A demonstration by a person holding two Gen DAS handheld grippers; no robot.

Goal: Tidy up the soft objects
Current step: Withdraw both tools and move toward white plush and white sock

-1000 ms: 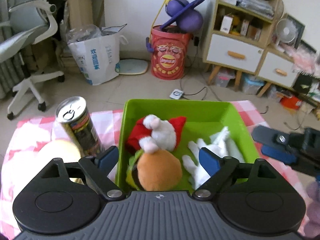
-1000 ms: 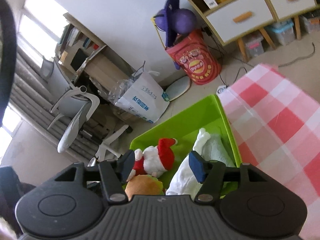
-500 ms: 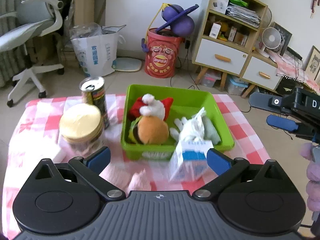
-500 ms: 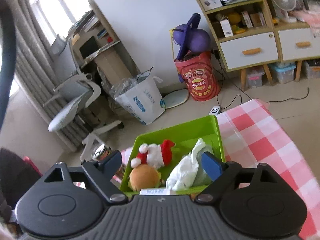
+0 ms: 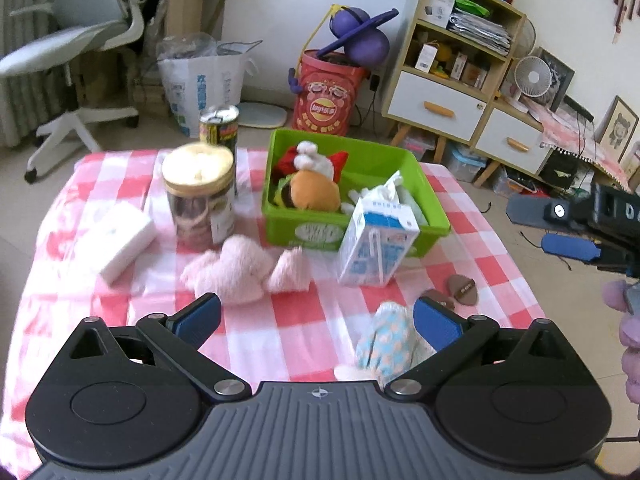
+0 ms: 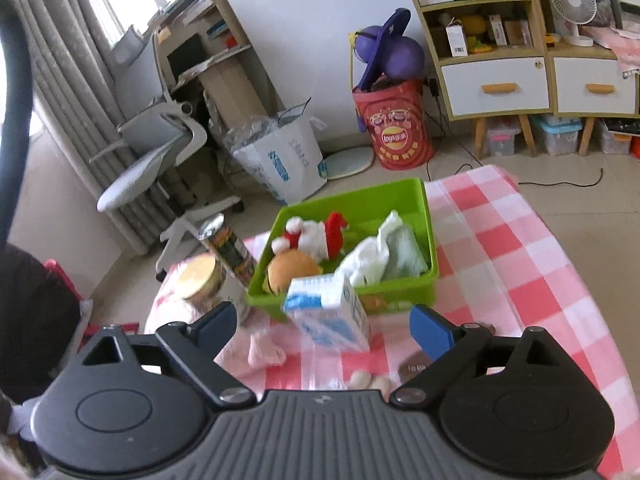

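left gripper: lower centre of the left wrist view, blue-padded jaws spread wide, nothing pressed between them; a dotted blue and white soft item lies on the cloth just inside the right-hand pad, contact not clear.

right gripper: lower centre of the right wrist view, jaws opening, no pad pressing on anything; the milk carton shows in the gap beyond them. it also appears at the right edge of the left wrist view, beside gloved purple fingertips.

green bin: centre of the left wrist view, on the pink checked cloth. it holds a red and white santa plush at the back left, a burger plush in front of it, and white and pale green soft cloths on the right side.

pink plush: on the cloth in front of the bin, left of the carton, outside the bin.

milk carton: upright, tilted slightly, just in front of the bin's right front corner.

glass jar with a cork-coloured lid: left of the bin; a tall can behind it.

white block: left of the jar, on the cloth.

two small brown pads: on the cloth, right of the carton.
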